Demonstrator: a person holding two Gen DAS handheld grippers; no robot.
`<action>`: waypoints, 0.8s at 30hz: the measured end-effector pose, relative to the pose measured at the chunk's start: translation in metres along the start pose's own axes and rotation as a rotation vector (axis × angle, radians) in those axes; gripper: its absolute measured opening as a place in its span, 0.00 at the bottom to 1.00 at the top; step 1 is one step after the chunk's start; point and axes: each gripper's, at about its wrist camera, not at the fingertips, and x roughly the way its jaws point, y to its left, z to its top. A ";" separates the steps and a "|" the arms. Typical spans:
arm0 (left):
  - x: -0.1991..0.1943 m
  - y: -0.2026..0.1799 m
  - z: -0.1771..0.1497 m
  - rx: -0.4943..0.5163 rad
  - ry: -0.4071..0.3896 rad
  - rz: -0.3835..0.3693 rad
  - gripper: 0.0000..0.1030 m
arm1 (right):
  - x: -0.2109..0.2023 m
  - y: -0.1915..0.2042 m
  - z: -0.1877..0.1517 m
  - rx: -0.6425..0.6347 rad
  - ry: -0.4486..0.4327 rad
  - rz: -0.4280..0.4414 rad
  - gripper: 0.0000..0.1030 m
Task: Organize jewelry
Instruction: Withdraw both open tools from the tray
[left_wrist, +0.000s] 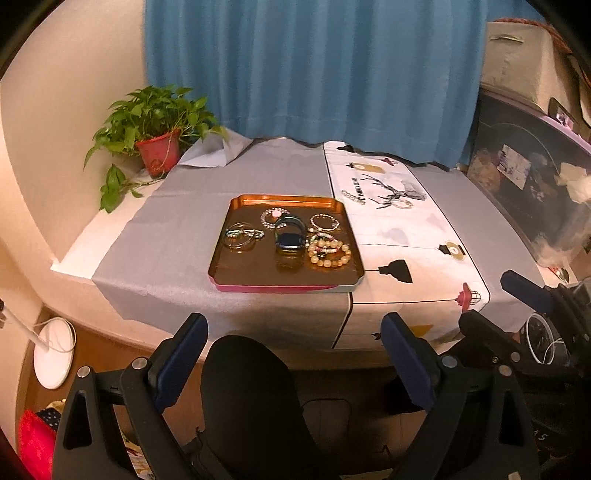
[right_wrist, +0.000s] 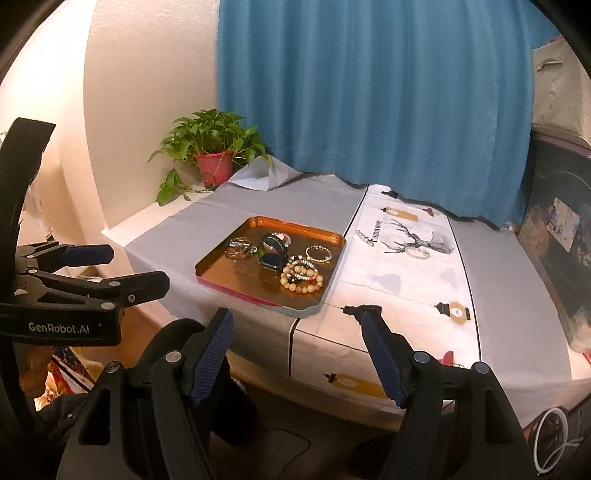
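Note:
A copper tray (left_wrist: 258, 273) (right_wrist: 229, 271) sits on the grey tablecloth and holds several bracelets: beaded ones (left_wrist: 328, 253) (right_wrist: 301, 277), thin bangles (left_wrist: 242, 236) (right_wrist: 238, 247) and a dark round case (left_wrist: 290, 236) (right_wrist: 271, 251). Two pearl bracelets lie outside it on the white printed cloth: one (left_wrist: 352, 196) (right_wrist: 365, 238) and one (left_wrist: 402, 204) (right_wrist: 418, 253). My left gripper (left_wrist: 293, 332) is open and empty, held short of the table's front edge. My right gripper (right_wrist: 297, 328) is open and empty, also in front of the table. The right gripper also shows at the right of the left wrist view (left_wrist: 491, 299), the left at the left of the right wrist view (right_wrist: 136, 269).
A potted plant (left_wrist: 155, 125) (right_wrist: 214, 147) stands at the back left by a blue curtain (left_wrist: 314, 74). A black chair back (left_wrist: 243, 387) is below the table edge. A white lamp base (left_wrist: 53, 354) is on the floor, and dark storage boxes (left_wrist: 524, 192) at the right.

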 end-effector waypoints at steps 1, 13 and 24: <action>-0.001 -0.002 0.000 0.005 -0.002 0.000 0.91 | -0.001 0.000 0.000 0.002 -0.003 -0.001 0.70; 0.001 -0.011 0.001 0.028 -0.005 0.010 0.91 | -0.002 -0.009 -0.004 0.033 -0.004 -0.003 0.71; 0.024 -0.023 0.013 0.041 0.031 0.002 0.91 | 0.016 -0.030 -0.011 0.087 0.027 -0.018 0.71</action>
